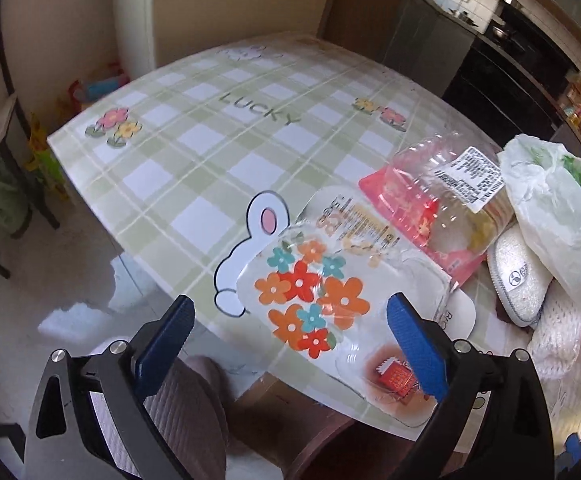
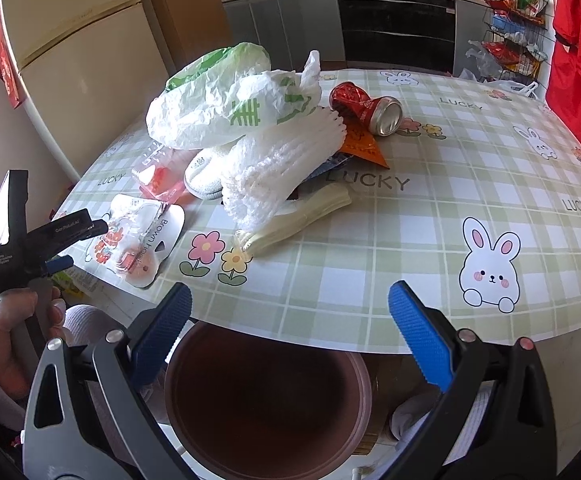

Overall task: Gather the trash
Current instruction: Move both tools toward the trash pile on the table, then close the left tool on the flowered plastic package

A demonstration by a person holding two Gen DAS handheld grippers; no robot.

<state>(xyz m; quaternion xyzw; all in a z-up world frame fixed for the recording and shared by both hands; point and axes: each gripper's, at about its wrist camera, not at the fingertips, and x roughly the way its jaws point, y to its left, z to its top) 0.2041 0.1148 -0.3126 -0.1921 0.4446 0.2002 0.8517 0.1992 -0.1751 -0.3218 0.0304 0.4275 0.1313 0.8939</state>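
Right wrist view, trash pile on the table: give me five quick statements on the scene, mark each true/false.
1. The red can stands upright. False: it lies on its side, dented, open end toward the camera.
2. The white-and-green plastic bag sits on top of the pile. True.
3. The right hand-held gripper is shut on a wrapper. False: its jaws are open and hold nothing.
4. A brown bin sits below the table edge, under the right hand-held gripper. True.
5. The left hand-held gripper is open, near the flower-printed clear package at the table's edge. True.
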